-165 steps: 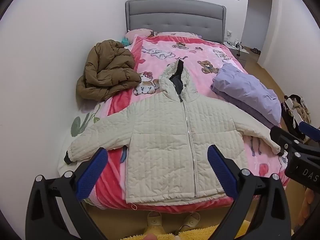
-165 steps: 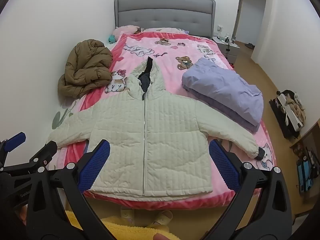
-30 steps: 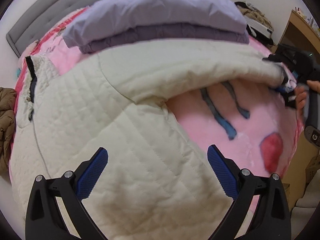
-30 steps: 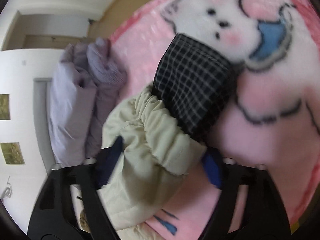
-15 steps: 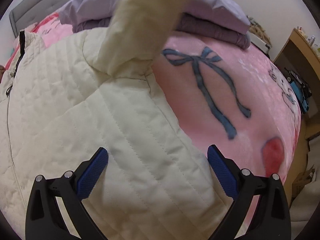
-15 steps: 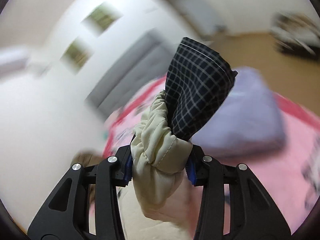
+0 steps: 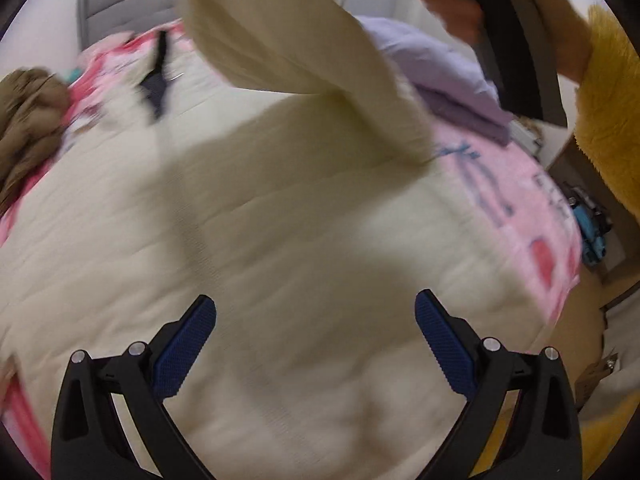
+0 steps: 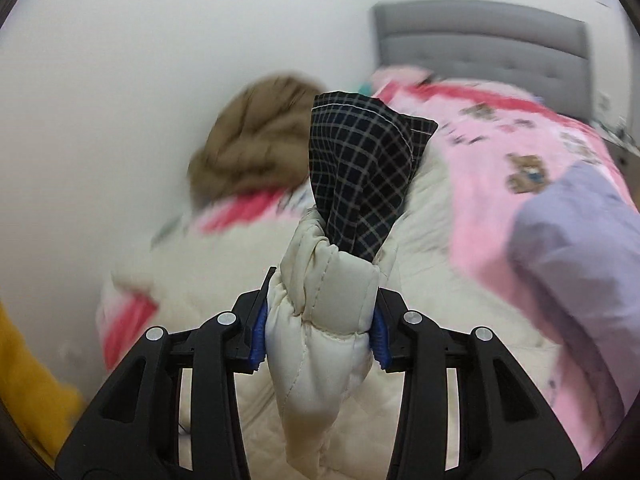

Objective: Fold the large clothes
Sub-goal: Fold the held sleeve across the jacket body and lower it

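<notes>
The right gripper (image 8: 318, 330) pinches the white coat's sleeve (image 8: 320, 320), lifted, it seems, over the coat (image 7: 280, 240). The left gripper (image 7: 316, 332) hangs wide open, empty.

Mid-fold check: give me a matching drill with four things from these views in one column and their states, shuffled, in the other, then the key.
Things:
1. cream sleeve cuff
2. left tool
3. brown jacket
4. lilac bedding

States:
A. bunched in a heap by the wall
B. open, nothing between its fingers
C. folded, lying on the pink blanket
D. pinched in the right tool

Pairs: 1-D, 2-B, 3-A, 4-C
</notes>
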Motion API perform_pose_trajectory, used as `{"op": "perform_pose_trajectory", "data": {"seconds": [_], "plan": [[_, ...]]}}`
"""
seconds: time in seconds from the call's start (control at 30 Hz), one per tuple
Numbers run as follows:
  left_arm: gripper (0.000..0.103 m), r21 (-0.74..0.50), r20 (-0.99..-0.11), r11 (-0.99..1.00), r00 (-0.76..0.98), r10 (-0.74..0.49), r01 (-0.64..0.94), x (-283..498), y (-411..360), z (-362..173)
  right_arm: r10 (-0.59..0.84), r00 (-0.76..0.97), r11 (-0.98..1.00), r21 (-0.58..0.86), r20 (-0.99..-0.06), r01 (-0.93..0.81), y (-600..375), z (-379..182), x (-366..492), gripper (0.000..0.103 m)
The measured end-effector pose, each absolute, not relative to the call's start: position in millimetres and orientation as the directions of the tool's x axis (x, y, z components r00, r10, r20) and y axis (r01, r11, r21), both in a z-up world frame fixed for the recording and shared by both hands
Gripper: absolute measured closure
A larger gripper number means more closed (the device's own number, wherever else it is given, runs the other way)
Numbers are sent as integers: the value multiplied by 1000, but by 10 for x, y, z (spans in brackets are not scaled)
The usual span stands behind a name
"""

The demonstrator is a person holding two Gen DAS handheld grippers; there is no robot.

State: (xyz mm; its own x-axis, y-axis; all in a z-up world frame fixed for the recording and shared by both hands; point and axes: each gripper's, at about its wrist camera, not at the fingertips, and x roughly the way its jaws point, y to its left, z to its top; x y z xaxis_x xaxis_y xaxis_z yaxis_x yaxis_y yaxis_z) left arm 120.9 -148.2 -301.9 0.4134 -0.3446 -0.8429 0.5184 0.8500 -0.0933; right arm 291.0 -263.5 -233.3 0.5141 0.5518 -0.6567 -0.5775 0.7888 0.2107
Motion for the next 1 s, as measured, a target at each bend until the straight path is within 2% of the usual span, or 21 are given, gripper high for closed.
{"op": "perform_pose_trajectory", "data": {"seconds": [0.1,0.23,0.3,0.43,0.53,0.6,0.63,0.7,0.77,0.8,0.87,1.0], "plan": [[5,-56,-862,888,427,-274,456,1186,-968,-3026,532,447,760,172,-719,-627,-2182,-2673,2736,65],[5,-8,-881,922,433,-189,386,1202,-538,-3099,510,296,728,222,-808,-648,-1790,-3109,2712,65],[5,4,-880,938,447,-161,346,1222,-394,-3118,469,284,741,197,-837,-643,-1662,-3313,2637,65],[5,-28,-874,959,459,-160,281,1269,-237,-3112,446,226,744,218,-866,-632,-1576,-3555,2558,65],[5,-24,-856,961,490,-161,275,1312,-201,-3089,446,220,742,221,-868,-632,-1589,-3498,2525,63],[5,20,-829,963,543,-135,270,1339,-203,-3024,500,179,729,301,-847,-614,-1633,-3401,2549,54],[5,26,-818,962,559,-136,273,1372,-217,-2993,558,137,710,386,-818,-589,-1695,-3316,2560,54],[5,10,-807,962,569,-154,274,1435,-215,-2959,601,138,711,448,-788,-542,-1815,-3126,2565,48],[5,-27,-797,961,575,-187,276,1517,-239,-2932,632,181,715,477,-753,-511,-1998,-2931,2519,46],[5,-45,-799,960,566,-201,276,1575,-271,-2942,628,219,732,471,-747,-493,-2113,-2836,2482,41],[5,-116,-806,955,536,-250,271,1696,-369,-3010,549,314,810,400,-774,-429,-2409,-2695,2377,32],[5,-272,-834,941,439,-335,202,2010,-618,-3279,352,367,927,268,-861,-261,-2928,-2785,2170,32]]}}
